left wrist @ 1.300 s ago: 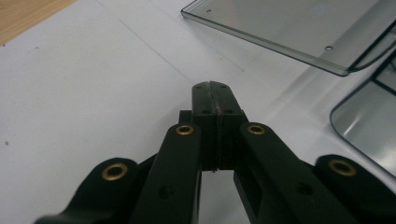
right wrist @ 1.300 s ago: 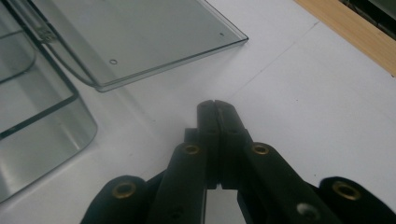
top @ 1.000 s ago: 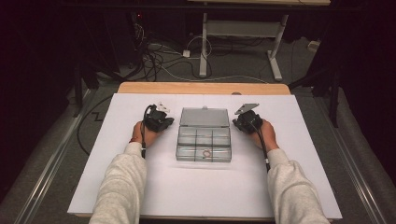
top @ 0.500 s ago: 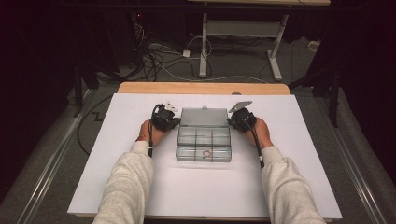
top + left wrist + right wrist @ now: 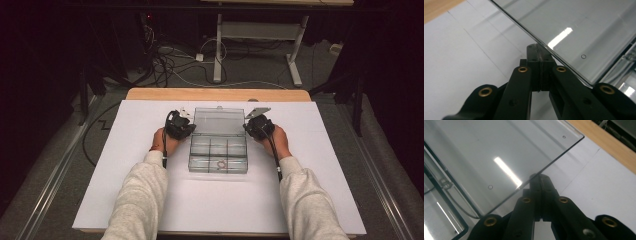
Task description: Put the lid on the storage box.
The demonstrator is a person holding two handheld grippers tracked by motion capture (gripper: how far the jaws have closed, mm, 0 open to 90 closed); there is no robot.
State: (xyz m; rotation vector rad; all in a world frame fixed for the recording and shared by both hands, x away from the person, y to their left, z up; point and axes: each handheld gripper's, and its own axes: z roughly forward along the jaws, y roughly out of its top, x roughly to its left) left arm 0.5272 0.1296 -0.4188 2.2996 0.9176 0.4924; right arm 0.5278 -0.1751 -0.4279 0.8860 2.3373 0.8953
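clear plastic compartment box (image 5: 218, 155) at centre of white sheet (image 5: 215, 210) on table, lid (image 5: 218, 120) swung open, leaning back on far side. small ring-like item (image 5: 219, 164) in front-row middle compartment; other compartments look bare from high view.

left gripper (image 5: 186, 131) at left edge of lid, held in left hand (image 5: 164, 141). seen in left gripper view: jaws pressed together, tips (image 5: 539, 53) meeting right at the lid's edge (image 5: 574, 37). cannot tell whether edge is actually pinched between them or just touched; no gap visible between the pads.

right gripper (image 5: 251, 127) at right edge of lid, held in right hand (image 5: 278, 141). right gripper view: jaws also closed tight, tips (image 5: 537, 180) at the lid's side edge (image 5: 499, 152), near its far corner. same doubt about a true pinch. box base and hinge wire visible at lower left of that view (image 5: 446, 185).

both grippers level with each other, one each side of lid, box base between forearms. grey three-cornered plate (image 5: 257, 111) on top of right gripper. light sleeves (image 5: 140, 200) entering from bottom. wooden table edge (image 5: 215, 94) beyond sheet; cables (image 5: 165, 55) and a desk frame (image 5: 255, 40) on floor behind.
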